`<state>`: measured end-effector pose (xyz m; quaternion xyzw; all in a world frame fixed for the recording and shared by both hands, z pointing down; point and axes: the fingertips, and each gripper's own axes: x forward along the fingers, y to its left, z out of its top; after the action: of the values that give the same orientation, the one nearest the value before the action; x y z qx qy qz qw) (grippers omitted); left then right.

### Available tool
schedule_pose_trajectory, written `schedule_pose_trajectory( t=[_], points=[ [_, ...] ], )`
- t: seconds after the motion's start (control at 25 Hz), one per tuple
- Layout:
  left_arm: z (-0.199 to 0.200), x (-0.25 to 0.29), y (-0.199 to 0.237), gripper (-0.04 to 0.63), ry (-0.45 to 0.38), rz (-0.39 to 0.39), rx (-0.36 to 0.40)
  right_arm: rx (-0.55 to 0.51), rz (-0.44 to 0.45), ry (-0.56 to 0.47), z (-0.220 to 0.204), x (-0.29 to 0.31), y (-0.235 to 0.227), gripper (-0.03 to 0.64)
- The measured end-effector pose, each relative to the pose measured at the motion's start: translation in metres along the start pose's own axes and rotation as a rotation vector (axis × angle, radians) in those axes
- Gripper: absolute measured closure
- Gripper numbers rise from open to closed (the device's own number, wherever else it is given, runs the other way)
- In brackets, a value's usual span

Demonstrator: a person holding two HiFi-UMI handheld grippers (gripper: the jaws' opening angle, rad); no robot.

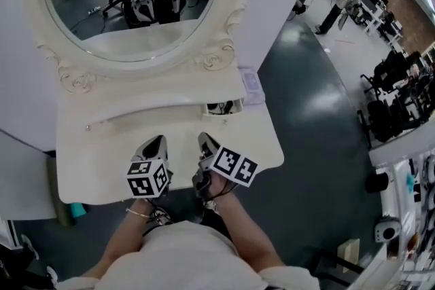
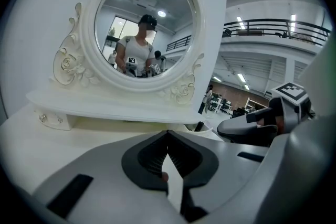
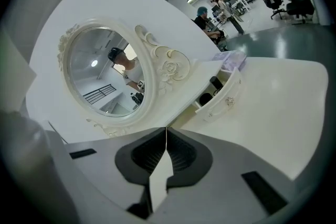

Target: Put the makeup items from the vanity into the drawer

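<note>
Fingers of the left gripper (image 1: 156,144) are being held closed tip to tip with nothing between them. Those of the right gripper (image 3: 166,131) are being held closed and empty in the same way. Both grippers are being carried side by side above the near edge of the worktop (image 1: 102,159).

No makeup item is being shown on the bare white worktop in any view, so the clearing of it is being judged as done or very nearly so.

Further back, at the right under the shelf (image 1: 156,88), the drawer (image 3: 227,97) is being shown open. Dark makeup items (image 3: 215,83) are being seen lying inside it, though how many cannot be told.

Just above the drawer, at the right end of the shelf, a pale lilac box (image 1: 251,85) is being seen. Whether it is being counted among the makeup items cannot be told. If it is, one more pick and place is being called for. Otherwise only the shutting of the drawer is being judged as left.

Farthest off, the person and both grippers are being reflected in the oval mirror (image 1: 129,3).
</note>
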<state>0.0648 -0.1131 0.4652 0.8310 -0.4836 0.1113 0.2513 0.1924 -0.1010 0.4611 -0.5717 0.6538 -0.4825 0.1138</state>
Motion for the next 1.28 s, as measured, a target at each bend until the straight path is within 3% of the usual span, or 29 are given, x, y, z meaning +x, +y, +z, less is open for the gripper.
schedule_pose_trajectory(
  t=[0.6,0.96,1.28],
  points=[
    [0.011,-0.029,0.037,0.592,-0.053,0.062,-0.028,-0.171,-0.005,-0.002,-0.034,0.017,0.031,0.595],
    [0.007,-0.057,0.065,0.592,-0.074,0.105,-0.082,-0.191,0.036,0.065,-0.062,0.029,0.054,0.595],
    [-0.003,-0.089,0.098,0.592,-0.061,0.073,-0.084,-0.179,0.006,0.029,-0.098,0.026,0.069,0.595]
  ],
)
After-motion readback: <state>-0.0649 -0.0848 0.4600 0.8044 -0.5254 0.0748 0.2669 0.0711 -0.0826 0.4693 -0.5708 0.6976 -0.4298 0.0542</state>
